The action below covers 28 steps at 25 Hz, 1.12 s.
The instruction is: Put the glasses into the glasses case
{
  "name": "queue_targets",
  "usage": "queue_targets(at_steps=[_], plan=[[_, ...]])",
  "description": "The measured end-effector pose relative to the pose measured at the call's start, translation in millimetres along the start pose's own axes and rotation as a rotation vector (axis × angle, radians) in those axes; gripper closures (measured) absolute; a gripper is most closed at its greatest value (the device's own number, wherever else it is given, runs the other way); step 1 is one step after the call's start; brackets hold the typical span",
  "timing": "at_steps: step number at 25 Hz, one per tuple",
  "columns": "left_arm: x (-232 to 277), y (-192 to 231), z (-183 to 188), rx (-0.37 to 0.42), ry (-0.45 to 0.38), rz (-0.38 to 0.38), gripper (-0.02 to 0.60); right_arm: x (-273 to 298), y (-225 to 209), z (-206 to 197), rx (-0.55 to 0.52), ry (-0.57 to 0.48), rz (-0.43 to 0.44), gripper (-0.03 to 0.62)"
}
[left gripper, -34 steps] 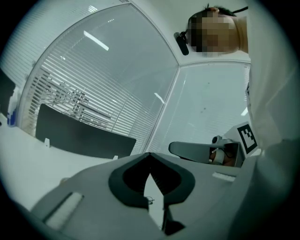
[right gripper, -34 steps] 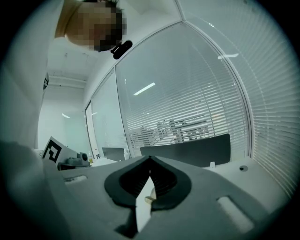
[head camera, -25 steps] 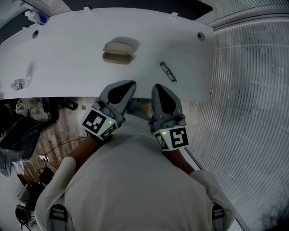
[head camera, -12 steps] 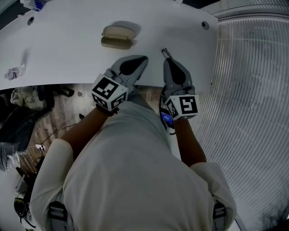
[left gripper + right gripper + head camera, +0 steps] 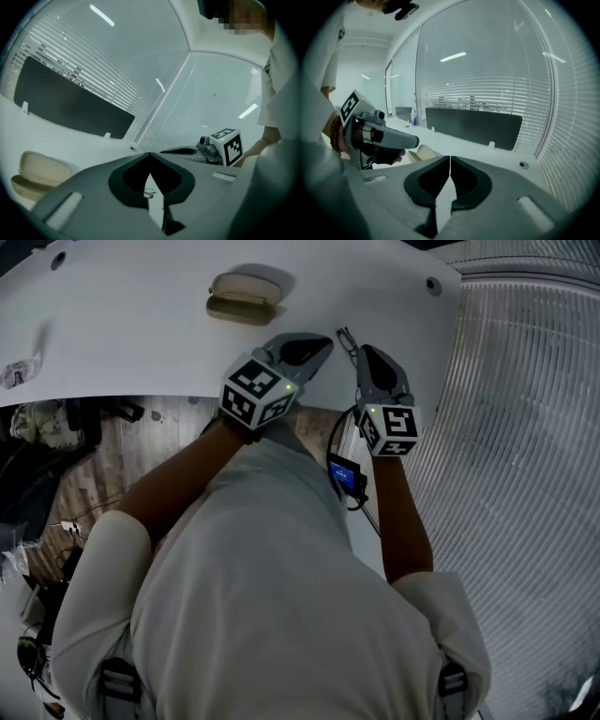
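As nothing is gripped yet, the step in hand is judged to be the approach to the glasses.

Head view: the glasses are seen lying on the white table, near its front edge. They are just beyond the tip of the right gripper and partly hidden by it. The left gripper is held just beside the frame on its other side. The beige glasses case is set further back and to the left, apart from both grippers, and appears to be open.

Left gripper view: the jaws are seen closed tip to tip, nothing held. A small loop, probably a lens rim, is glimpsed through the cut-out behind the tips. The case is seen at lower left with its lid up, the right gripper off to the right.

Right gripper view: the jaws are shut on themselves, empty. The left gripper is seen at left, with the case behind it. The glasses are not shown here.

Next move, as judged: one pair of jaws has to be opened before anything can be picked, and the right is better placed. A thin frame flat on the table is best taken at the bridge or a temple, with the tips lowered to the surface and closed lightly. A carry back-left to the case is then called for. Whether the temples are folded cannot be told.
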<state>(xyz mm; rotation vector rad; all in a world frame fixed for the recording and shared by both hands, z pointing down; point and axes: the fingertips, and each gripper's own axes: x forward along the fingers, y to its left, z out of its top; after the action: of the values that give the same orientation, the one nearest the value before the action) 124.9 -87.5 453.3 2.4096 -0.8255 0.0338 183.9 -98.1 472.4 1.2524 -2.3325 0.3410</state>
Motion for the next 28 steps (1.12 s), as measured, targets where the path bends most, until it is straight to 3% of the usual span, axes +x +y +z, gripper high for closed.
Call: queue_targets(at_steps=[2,6,14,18,28], plan=[[7,7,-11,-0.001,0.027,0.009,0.581,6,-8,-19,-0.006,0.054,0.001,0.534],[20,22,-32,-0.009,0.074,0.024,0.581,20,-21,-47,-0.037,0.128,0.015,0.510],[47,36,-70,0.005,0.184,0.018,0.581,52,-32,-95,-0.066,0.291,0.090,0.364],[59,45,-95,-0.006,0.232,0.021,0.581,69,-32,-130,-0.082,0.376,0.118,0.352],[74,53,-136,-0.032,0.334,0.029,0.581,84,-49,-178,-0.109,0.467,0.157,0.352]])
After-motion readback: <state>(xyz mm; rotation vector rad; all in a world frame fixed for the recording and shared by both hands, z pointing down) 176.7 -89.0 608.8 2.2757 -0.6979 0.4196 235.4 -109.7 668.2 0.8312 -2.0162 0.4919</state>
